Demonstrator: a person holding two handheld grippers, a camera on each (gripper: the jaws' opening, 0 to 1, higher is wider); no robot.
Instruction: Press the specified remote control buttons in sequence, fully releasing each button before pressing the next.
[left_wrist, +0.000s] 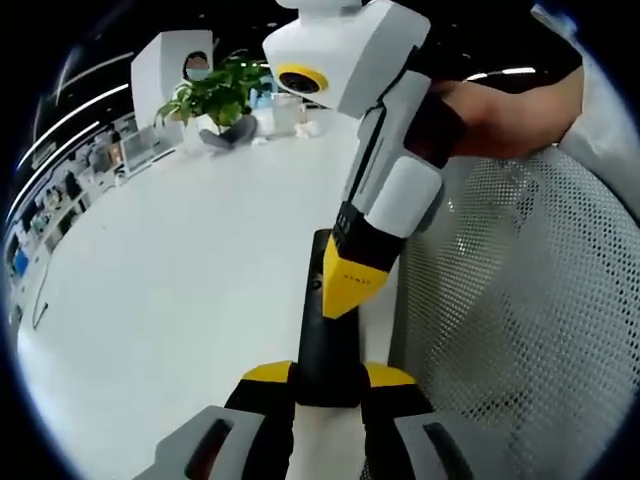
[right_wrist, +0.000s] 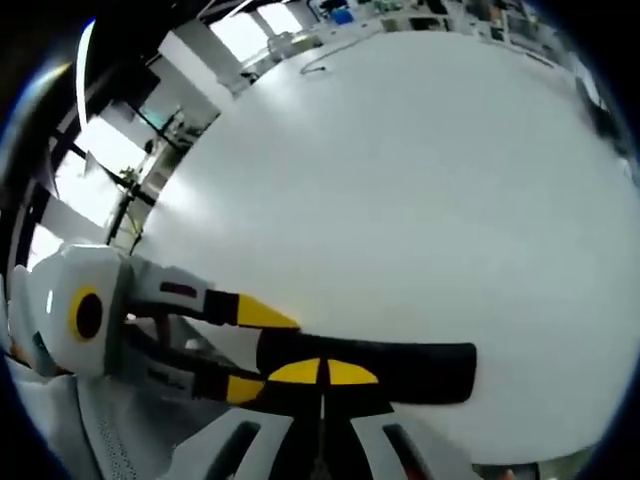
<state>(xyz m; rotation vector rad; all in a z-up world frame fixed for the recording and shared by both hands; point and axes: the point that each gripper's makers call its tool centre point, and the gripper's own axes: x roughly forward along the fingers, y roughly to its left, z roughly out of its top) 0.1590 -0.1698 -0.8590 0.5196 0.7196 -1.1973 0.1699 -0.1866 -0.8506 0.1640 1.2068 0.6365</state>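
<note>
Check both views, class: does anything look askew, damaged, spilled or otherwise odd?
Nothing stands out. The black remote lies intact between the left gripper's jaws on the white table, while the right gripper's closed yellow tips meet its top face. No spill or damage shows.

A broad white bench (left_wrist: 190, 270) carries everything. A long black remote control (left_wrist: 325, 330) lies on it near the right edge, pointing lengthwise away toward the far side. At the far end stands a leafy green potted plant (left_wrist: 218, 95), with a few small objects just beside it, too small to make out. On the far left a thin dark cable (left_wrist: 40, 305) lies loose on the surface.
</note>
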